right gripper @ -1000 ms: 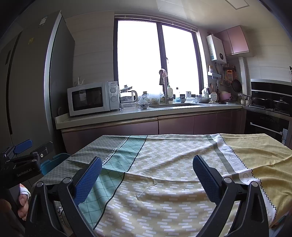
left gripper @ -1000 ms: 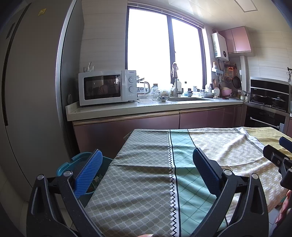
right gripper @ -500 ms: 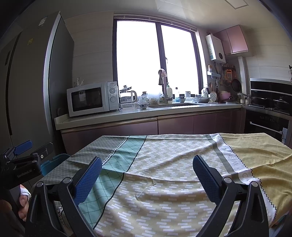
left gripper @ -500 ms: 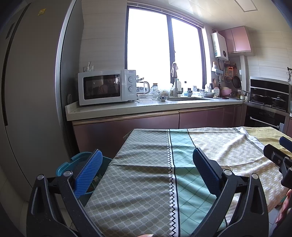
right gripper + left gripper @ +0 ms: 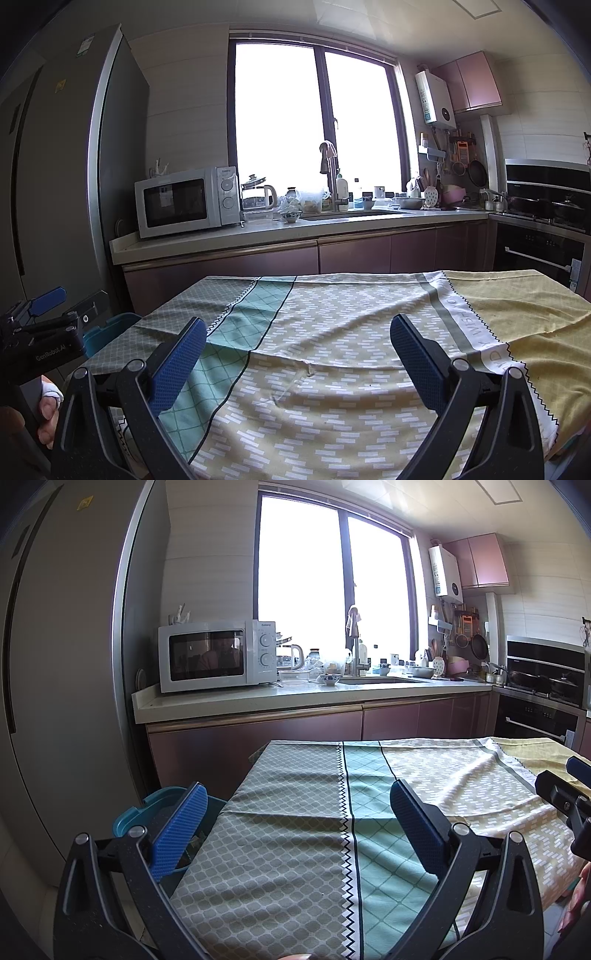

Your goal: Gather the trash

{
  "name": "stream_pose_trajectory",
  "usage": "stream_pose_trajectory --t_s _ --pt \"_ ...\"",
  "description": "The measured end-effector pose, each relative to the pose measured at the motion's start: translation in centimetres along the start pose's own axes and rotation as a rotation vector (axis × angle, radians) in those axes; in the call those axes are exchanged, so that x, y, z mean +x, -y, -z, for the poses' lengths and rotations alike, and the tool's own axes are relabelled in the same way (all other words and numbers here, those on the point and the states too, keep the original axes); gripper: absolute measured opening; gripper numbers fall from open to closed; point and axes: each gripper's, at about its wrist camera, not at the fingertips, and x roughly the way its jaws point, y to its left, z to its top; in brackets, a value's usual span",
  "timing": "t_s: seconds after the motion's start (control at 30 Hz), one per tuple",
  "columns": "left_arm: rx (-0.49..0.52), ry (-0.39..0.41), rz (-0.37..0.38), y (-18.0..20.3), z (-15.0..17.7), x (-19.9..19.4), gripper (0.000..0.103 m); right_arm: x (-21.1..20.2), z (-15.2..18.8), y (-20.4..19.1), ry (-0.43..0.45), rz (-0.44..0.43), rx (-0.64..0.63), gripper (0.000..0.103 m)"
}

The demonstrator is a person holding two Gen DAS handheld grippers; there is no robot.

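Both jaws wide, empty, above tablecloth (image 5: 332, 369); teal bin (image 5: 155, 808) left of left gripper (image 5: 295, 830).

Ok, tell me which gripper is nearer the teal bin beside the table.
Left. The left gripper hangs over the table corner right beside the teal bin; the right gripper is over the tablecloth's middle, farther away.
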Motion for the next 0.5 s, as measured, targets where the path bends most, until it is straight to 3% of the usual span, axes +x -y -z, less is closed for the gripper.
stream_pose_trajectory --t_s 0.5 --pt "0.0 -0.004 0.002 0.63 0.32 0.05 0.098 0.04 0.03 0.02 -0.002 0.002 0.005 0.096"
